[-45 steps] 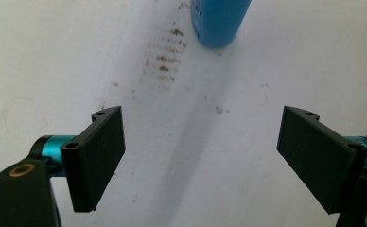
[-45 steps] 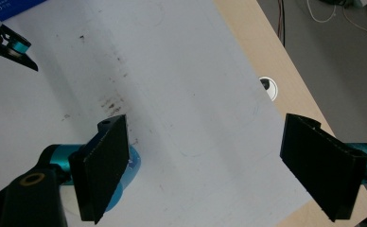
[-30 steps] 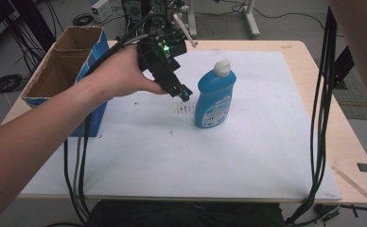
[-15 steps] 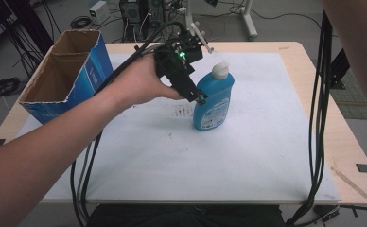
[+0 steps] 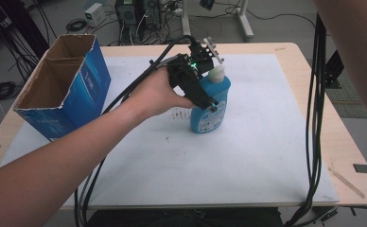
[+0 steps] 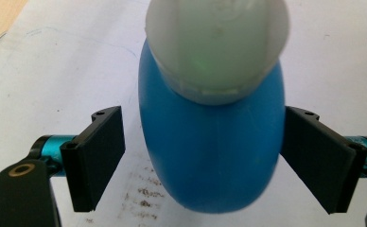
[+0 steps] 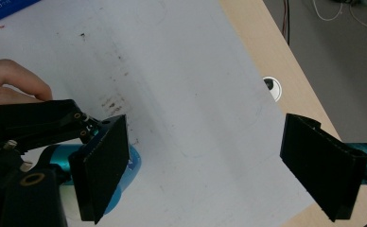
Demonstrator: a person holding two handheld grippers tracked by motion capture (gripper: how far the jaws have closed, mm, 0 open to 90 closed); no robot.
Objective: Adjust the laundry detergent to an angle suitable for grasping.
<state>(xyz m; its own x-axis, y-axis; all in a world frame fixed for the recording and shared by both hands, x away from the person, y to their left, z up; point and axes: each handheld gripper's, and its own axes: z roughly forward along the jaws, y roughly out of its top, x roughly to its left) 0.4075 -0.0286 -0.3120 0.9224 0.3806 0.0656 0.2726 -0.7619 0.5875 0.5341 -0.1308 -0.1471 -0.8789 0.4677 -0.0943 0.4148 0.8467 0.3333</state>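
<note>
The blue bottle with the white cap is standing upright on the white sheet covering the bench, a little left of the sheet's middle and toward its far half. The left gripper, held in the person's left hand, is sitting against the bottle's upper body from the left side, with its cable running back toward the near edge of the bench. In the left gripper view the camera is looking down over the cap onto the bottle; the two black jaws are standing wide on either side of the blue body, the right one at or nearly at the bottle's flank, the left one showing a clear strip of white sheet between pad and bottle, so the jaws are bracketing the bottle without pressing on it. The right gripper is looking down over the sheet from above; its jaws are standing wide apart with nothing between them, and beyond its left jaw a part of the left gripper and the fingertips of the left hand are showing. An open blue cardboard box is standing at the left end of the bench, well apart from the bottle. Some dark smudges are marking the sheet just beside the bottle's base.
</note>
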